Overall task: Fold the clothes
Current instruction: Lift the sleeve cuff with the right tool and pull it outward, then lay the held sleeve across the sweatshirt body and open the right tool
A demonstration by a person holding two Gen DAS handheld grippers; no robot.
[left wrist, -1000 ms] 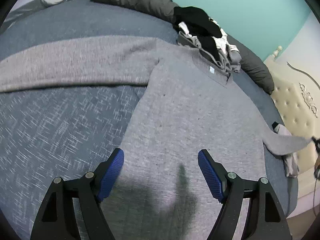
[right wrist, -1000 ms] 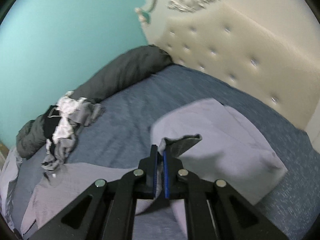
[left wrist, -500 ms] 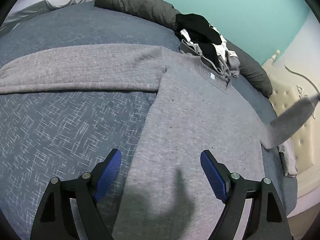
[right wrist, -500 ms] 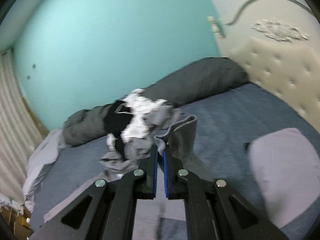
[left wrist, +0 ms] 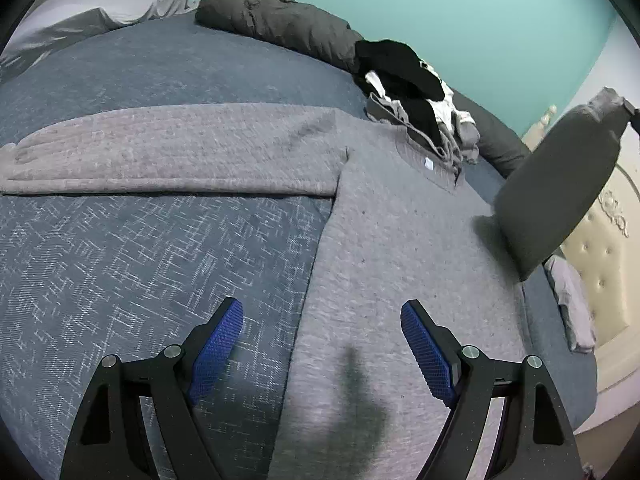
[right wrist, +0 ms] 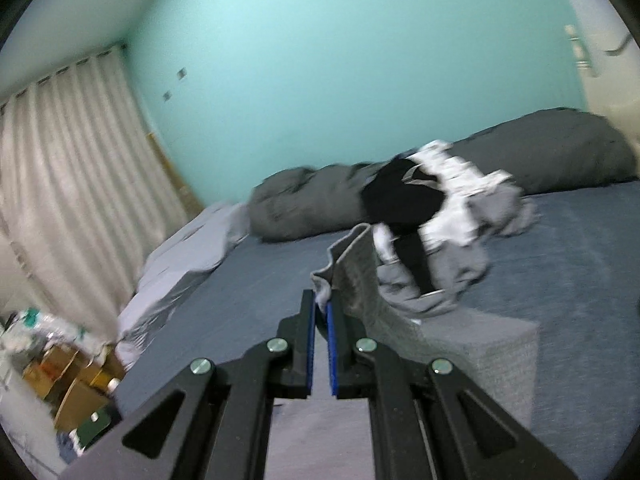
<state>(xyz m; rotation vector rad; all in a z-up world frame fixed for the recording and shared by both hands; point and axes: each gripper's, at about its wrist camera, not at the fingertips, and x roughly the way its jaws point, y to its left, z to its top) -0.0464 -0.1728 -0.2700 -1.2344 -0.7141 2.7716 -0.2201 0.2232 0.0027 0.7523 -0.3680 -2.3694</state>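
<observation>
A grey sweater (left wrist: 400, 240) lies spread flat on the bed (left wrist: 140, 260), its body running forward from between the fingers of the left claw (left wrist: 322, 344), which hovers above the hem with its blue pads spread wide and nothing between them. One sleeve (left wrist: 168, 152) stretches flat across the bed to the far left of that claw. The other sleeve (left wrist: 560, 184) is lifted off the bed to the claw's upper right, hanging in the air and casting a shadow on the sweater's shoulder. The right claw (right wrist: 320, 312) has its pads pressed together on this sleeve's cuff (right wrist: 344, 268), with the fabric trailing down and back to the right of its fingers. Ahead of the right claw, just past the cuff, a jumbled pile of clothes (right wrist: 436, 232) in black, white and grey sits beside the sweater's collar. Behind the pile a dark grey rolled duvet (right wrist: 312, 204) lies along the teal wall (right wrist: 340, 60). To the right claw's far left hang pale curtains (right wrist: 68, 168), with cardboard boxes (right wrist: 68, 376) below them. A cream tufted headboard (left wrist: 604, 264) stands at the left claw's far right.
</observation>
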